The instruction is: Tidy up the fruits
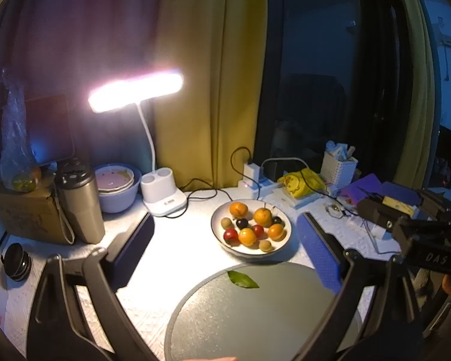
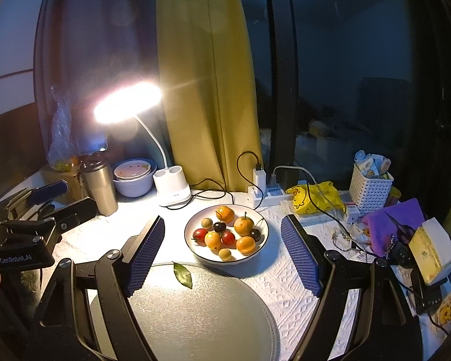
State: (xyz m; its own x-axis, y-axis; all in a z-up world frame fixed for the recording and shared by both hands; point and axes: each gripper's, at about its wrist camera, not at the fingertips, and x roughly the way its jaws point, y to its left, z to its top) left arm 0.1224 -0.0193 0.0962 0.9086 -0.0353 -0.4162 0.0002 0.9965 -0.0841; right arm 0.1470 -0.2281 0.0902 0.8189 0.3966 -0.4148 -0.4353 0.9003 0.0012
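A white bowl [image 1: 281, 246] [image 2: 192, 248] holds several fruits: oranges [image 1: 263, 216] [image 2: 244, 225], red tomatoes [image 1: 230, 235] [image 2: 200, 234], dark cherries [image 1: 242, 223] [image 2: 220, 226] and brown longans [image 1: 264, 245] [image 2: 225, 254]. A round grey tray [image 1: 246, 316] [image 2: 201, 316] lies in front of it with one green leaf [image 1: 242, 279] [image 2: 182, 274] at its far rim. My left gripper [image 1: 225, 249] is open and empty above the tray, in front of the bowl. My right gripper [image 2: 224, 254] is open and empty, its fingers on either side of the bowl's near half.
A lit desk lamp [image 1: 135, 91] [image 2: 126, 102] stands behind the bowl. A steel flask [image 1: 79, 201] [image 2: 100, 189], stacked bowls [image 1: 115, 186] [image 2: 133, 180] and a cardboard box [image 1: 21, 213] are at left. A power strip with cables [image 1: 255, 182] [image 2: 267, 194], yellow bag [image 2: 315, 198], white basket [image 2: 371, 186] and purple cloth [image 2: 394, 222] crowd the right.
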